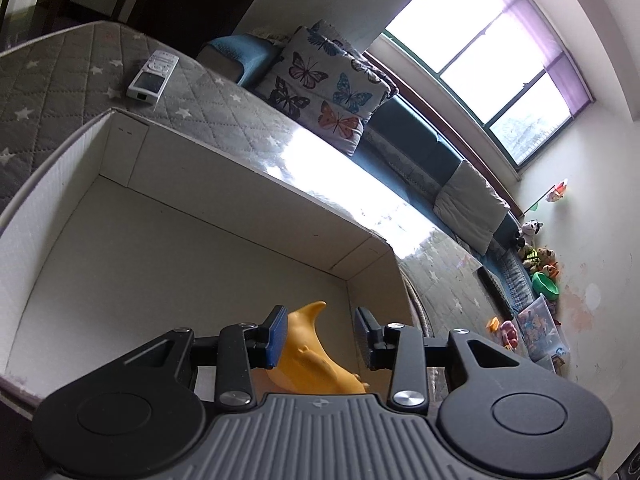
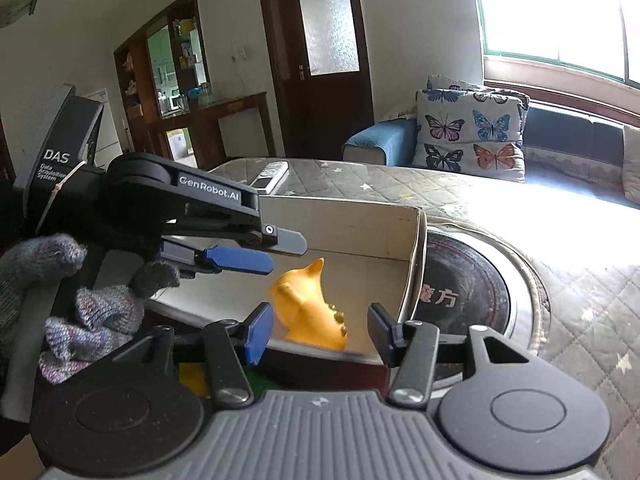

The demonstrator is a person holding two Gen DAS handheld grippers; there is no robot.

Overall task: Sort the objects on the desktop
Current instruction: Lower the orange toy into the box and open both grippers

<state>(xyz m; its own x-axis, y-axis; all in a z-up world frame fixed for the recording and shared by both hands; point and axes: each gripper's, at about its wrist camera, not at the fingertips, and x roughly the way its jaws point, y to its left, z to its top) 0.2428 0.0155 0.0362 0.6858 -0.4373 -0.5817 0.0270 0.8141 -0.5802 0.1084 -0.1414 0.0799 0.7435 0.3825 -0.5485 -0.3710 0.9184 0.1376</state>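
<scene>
A yellow toy dinosaur (image 1: 316, 356) lies inside a white cardboard box (image 1: 192, 184) on the table. My left gripper (image 1: 320, 336) is open over the box with the toy between and below its blue pads, not gripped. In the right wrist view the toy (image 2: 310, 304) lies near the box's right wall (image 2: 412, 264). My right gripper (image 2: 320, 328) is open and empty at the box's near edge. The left gripper (image 2: 256, 256) shows there from the side, above the toy, held by a gloved hand.
A white remote (image 1: 152, 76) lies on the grey quilted table cover behind the box, also in the right wrist view (image 2: 270, 176). A round black induction cooker (image 2: 468, 292) sits right of the box. A butterfly cushion (image 1: 324, 84) and sofa stand behind.
</scene>
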